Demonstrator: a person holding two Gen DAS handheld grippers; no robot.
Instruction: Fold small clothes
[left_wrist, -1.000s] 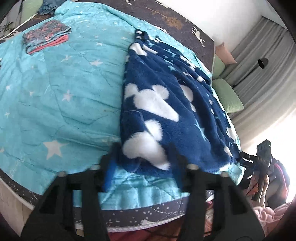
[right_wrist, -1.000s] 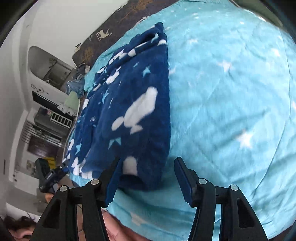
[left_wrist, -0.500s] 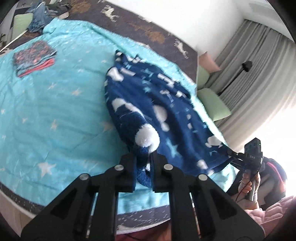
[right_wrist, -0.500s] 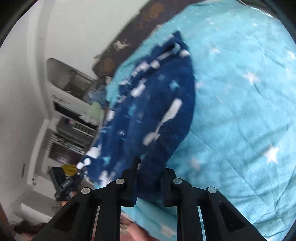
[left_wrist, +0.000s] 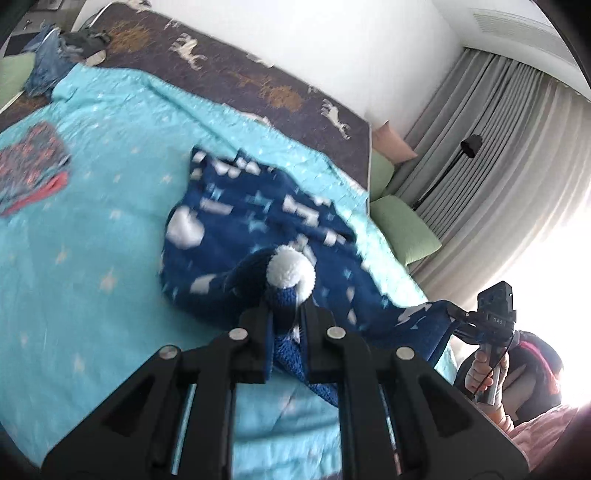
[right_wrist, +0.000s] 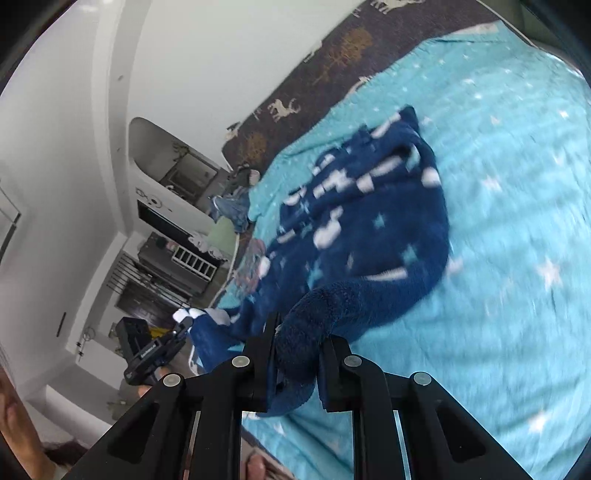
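Navy fleece garment (left_wrist: 258, 218) lies bunched on my turquoise quilt (left_wrist: 92, 258). My left gripper (left_wrist: 286, 314) pinches one corner. My right gripper (right_wrist: 297, 345) clamps another.

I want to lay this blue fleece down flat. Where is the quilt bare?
Bare turquoise quilt lies between the fleece garment and the folded patterned clothes, and beyond the fleece in the right view. The headboard corner holds a denim heap.

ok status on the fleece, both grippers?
Left gripper shut on fleece corner. Right gripper shut on another corner. Fleece near edge lifted, rest on quilt. Nothing in the way.
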